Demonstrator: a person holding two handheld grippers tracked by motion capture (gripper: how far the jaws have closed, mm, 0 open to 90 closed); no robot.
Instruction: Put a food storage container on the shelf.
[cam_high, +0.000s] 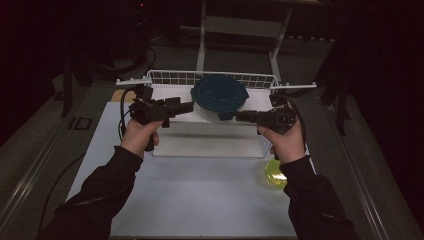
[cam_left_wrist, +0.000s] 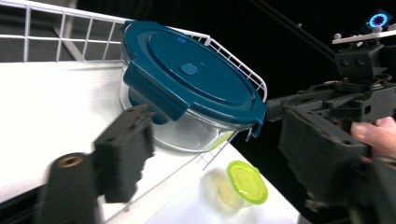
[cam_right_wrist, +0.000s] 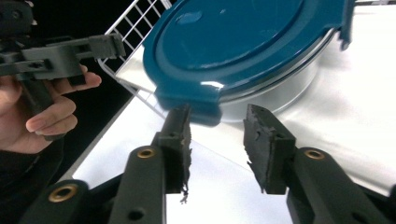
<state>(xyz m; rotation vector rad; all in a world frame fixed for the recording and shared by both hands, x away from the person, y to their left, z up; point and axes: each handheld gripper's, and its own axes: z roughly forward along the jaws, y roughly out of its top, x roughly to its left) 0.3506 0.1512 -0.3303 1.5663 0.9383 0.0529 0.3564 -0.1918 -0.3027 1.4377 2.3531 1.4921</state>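
Round clear container with its dark blue clip-on lid (cam_high: 219, 97) sits in the white wire basket (cam_high: 165, 77), so we bring left claw (cam_high: 186, 106) and right claw (cam_right_wrist: 217, 123), both apart, to opposite lid tabs

This looks like a lab or recording room set up for test work, not a home. A white desk (cam_high: 200, 200) stands lit in an otherwise dark room, with bare grey floor around it. At the top centre of the high view a pale metal frame (cam_high: 240, 30) stands behind the desk, and black cables (cam_high: 55, 185) trail across the floor at lower left.
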